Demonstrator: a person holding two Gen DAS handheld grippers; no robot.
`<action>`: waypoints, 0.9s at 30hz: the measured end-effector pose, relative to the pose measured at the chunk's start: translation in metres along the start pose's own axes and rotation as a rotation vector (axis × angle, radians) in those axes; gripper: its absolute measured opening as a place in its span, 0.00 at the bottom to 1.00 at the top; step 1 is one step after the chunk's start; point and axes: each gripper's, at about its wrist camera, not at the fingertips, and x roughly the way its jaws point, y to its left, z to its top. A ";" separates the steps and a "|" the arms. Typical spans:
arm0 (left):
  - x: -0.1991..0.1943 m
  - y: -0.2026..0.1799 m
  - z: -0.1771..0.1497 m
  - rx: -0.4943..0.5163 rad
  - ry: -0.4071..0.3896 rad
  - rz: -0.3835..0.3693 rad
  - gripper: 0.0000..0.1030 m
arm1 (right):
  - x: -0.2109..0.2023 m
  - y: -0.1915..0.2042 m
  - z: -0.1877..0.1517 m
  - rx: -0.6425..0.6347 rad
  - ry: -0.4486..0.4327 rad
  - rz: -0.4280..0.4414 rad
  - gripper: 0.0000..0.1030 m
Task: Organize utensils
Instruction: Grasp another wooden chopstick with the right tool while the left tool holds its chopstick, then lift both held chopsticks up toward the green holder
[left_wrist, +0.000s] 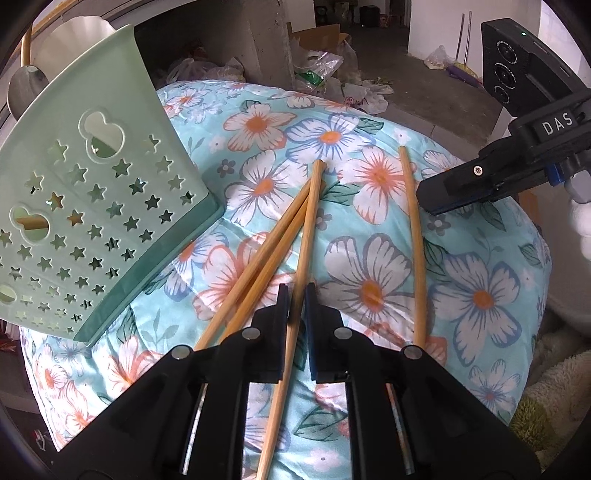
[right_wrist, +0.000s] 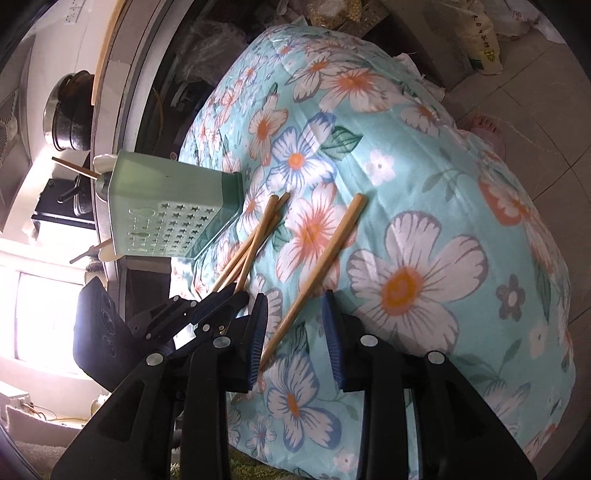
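Several wooden chopsticks lie on a floral cloth (left_wrist: 480, 295) (right_wrist: 443, 177). My left gripper (left_wrist: 298, 295) (right_wrist: 236, 293) is shut on one chopstick (left_wrist: 312, 221), which runs between its pads. Two more chopsticks (left_wrist: 258, 266) (right_wrist: 255, 240) lie crossed just left of it. A single chopstick (left_wrist: 412, 240) (right_wrist: 325, 258) lies apart on the right, and my right gripper (right_wrist: 293, 328) (left_wrist: 436, 199) stands open astride its near end, pads not pressing it. A pale green perforated holder (left_wrist: 92, 206) (right_wrist: 166, 214) leans at the cloth's left edge with a chopstick (right_wrist: 72, 167) poking from its top.
The cloth covers a rounded mound that falls away on all sides. Plastic bags and a cardboard box (left_wrist: 321, 35) litter the floor behind. A dark pot (right_wrist: 70, 114) sits on a ledge at the left. Fluffy fabric (left_wrist: 554, 387) lies at the lower right.
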 end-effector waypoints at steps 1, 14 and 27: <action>0.002 0.000 0.003 -0.005 0.004 0.001 0.09 | 0.000 0.000 0.002 0.001 -0.007 -0.011 0.29; 0.018 0.002 0.019 -0.090 0.041 0.002 0.15 | 0.019 0.015 0.016 -0.051 -0.053 -0.132 0.19; 0.010 0.004 0.022 -0.102 0.023 -0.034 0.15 | 0.014 0.014 0.007 -0.080 -0.049 -0.139 0.16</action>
